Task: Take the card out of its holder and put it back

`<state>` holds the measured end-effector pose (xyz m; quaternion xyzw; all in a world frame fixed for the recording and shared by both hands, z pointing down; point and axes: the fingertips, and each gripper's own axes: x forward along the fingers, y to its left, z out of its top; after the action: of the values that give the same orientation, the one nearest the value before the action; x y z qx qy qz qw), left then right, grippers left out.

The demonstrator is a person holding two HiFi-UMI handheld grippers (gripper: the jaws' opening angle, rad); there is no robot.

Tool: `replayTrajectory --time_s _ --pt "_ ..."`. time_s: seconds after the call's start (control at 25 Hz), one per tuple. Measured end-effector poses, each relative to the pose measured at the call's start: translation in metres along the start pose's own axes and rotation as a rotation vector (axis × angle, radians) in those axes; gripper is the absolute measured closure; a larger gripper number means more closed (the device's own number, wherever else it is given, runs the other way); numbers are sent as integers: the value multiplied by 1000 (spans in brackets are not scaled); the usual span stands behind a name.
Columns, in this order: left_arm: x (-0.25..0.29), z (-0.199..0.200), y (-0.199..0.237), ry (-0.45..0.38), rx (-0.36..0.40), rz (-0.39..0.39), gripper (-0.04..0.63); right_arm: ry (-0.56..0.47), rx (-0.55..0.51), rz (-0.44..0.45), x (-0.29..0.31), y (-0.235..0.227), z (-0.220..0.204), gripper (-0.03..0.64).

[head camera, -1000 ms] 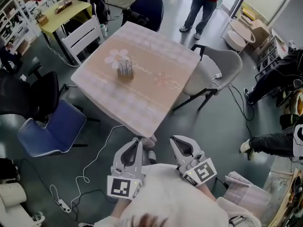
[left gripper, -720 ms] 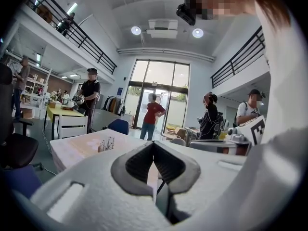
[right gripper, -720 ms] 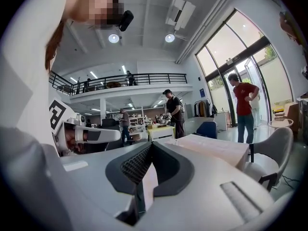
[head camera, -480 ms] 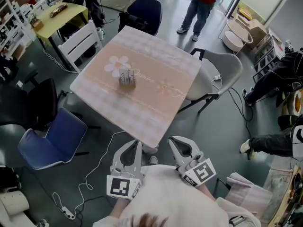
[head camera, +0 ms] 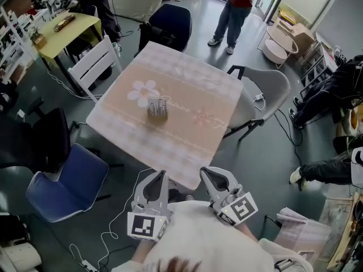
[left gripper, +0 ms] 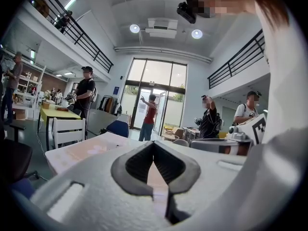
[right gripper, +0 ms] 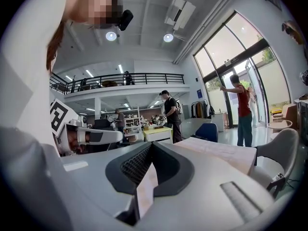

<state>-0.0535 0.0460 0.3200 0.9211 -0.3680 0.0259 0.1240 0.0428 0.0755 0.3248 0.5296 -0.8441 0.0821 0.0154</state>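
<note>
A small grey card holder (head camera: 157,107) with cards upright in it stands near the middle of a square table (head camera: 193,78) covered by a pink and white flowered cloth. Both grippers are held close to my body, short of the table's near corner. The left gripper (head camera: 161,175) has its tips together with nothing between them. The right gripper (head camera: 204,172) is likewise shut and empty. In the left gripper view the shut tips (left gripper: 153,142) point level over the table (left gripper: 82,153). The right gripper view shows its shut tips (right gripper: 152,144) and the table's edge (right gripper: 221,150).
A blue chair (head camera: 71,180) stands left of the table, a white chair (head camera: 93,61) at its far left, a grey chair (head camera: 264,86) on its right, a dark blue chair (head camera: 170,18) behind. Cables (head camera: 108,231) lie on the floor. A person in red (head camera: 235,10) stands beyond.
Both grippers have come forward towards the table's near corner, still shut. The table and the card holder now sit lower and nearer in the head view.
</note>
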Motion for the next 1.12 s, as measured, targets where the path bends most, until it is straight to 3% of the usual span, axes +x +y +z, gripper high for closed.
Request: replayTrajectory --time_s 0.36,0.64,1.12 --pt "3 -6 33 15 23 -21 595 -32 25 -29 26 6 -1 615" --pt "5 -7 45 25 2 -19 595 4 -2 -37 36 4 -5 615" --pt "23 -6 60 32 -25 38 595 19 41 21 63 -9 0 615"
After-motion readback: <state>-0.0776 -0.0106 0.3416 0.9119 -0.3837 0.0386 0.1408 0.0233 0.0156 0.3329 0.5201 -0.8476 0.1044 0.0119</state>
